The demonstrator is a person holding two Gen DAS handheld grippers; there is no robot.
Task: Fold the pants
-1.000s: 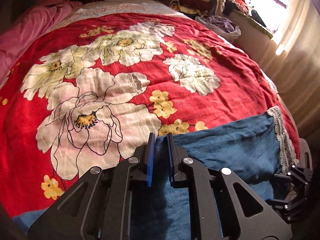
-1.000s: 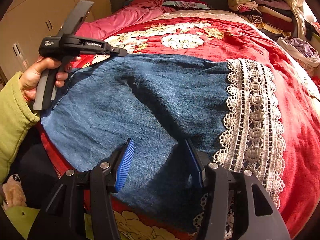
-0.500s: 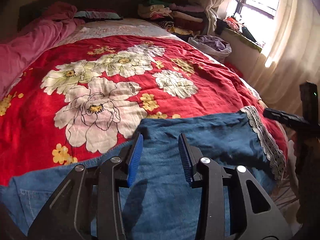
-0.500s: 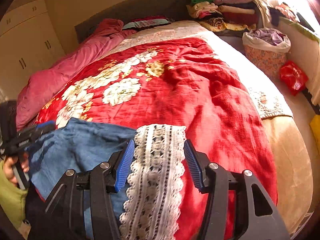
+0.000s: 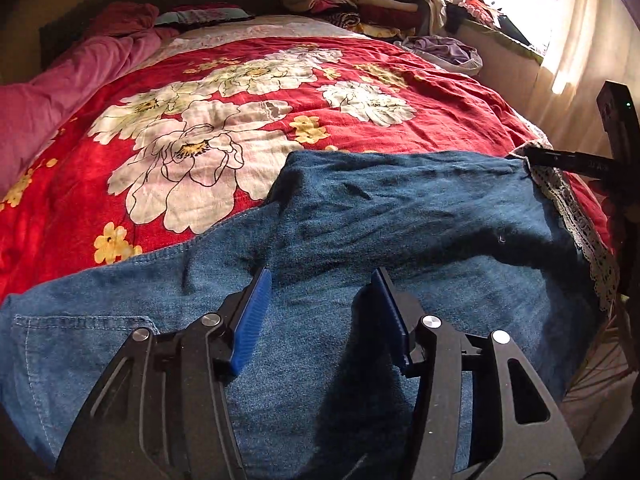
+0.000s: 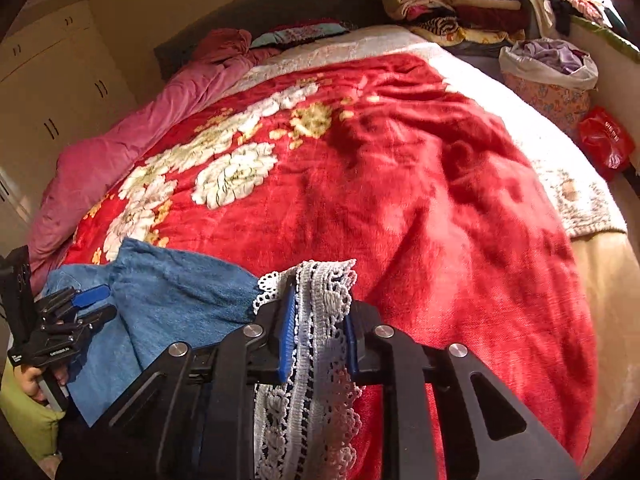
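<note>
- One pair of blue denim pants [image 5: 400,216] lay across the near edge of the bed, over a red flowered blanket [image 5: 224,128], with one leg doubled back on itself so that its lace-trimmed hem [image 6: 316,320] sat at the right end.
- Both tools were at the cloth, though only one had hold of it.
- At the right gripper [image 6: 320,336] the fingers had just been closing, and in its own view the blue pads were pinched on the bunched white lace, probably so the hem could be carried over for the next fold.
- Over the thigh part of the denim hovered the left gripper [image 5: 324,312], its fingers having just been opening; they stood apart with nothing between them, the fabric lying flat beneath. I took it that this side had let go so the folded layer could settle.
- At the far left of the right-hand view, a hand [image 6: 34,380] in a green sleeve held that left tool.
- Further off, a pink quilt [image 5: 60,92] lay along the far side of the bed, and stacked clothes [image 6: 452,4] sat behind its head.
- By the window stood a basket of laundry [image 6: 548,68].
</note>
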